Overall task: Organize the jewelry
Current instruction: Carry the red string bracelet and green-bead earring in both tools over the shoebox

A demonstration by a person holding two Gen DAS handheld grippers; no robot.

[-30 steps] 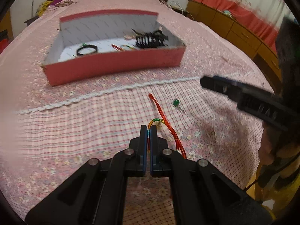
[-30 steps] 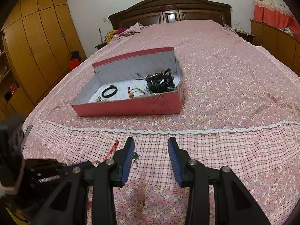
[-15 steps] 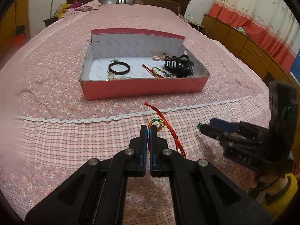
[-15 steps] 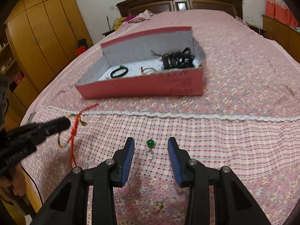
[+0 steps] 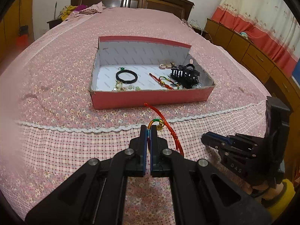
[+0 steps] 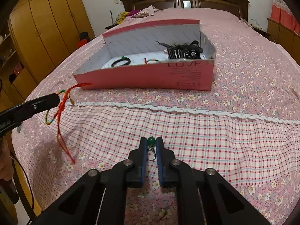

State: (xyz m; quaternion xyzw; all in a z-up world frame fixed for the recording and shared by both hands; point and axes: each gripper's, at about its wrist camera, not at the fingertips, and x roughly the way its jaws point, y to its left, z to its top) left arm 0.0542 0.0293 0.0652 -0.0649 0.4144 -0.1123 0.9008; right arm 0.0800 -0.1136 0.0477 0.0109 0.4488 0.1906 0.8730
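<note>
A red cord bracelet (image 5: 169,129) is pinched in the L gripper (image 5: 148,131), jaws clenched, held above the bed (image 5: 56,97) near the pink box (image 5: 150,98). A green bead charm (image 6: 151,141) is clamped by R gripper (image 6: 151,146) jaws.

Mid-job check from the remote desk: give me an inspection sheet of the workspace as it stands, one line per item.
Surface: bed with a pink floral and plaid cover.
Job's things: open pink box holding a black bangle, a black hair claw, a cord bracelet and small pieces; red cord bracelet and green bead charm are outside it.
Clutter: clothes heaped at the headboard.
Grippers: left gripper shut on the red cord bracelet, lifted, tails hanging; right gripper closed around the green bead charm at cover level.
Cables: black lead at the bed's left edge.
Surroundings: wooden wardrobe, low cabinets, curtain.
</note>
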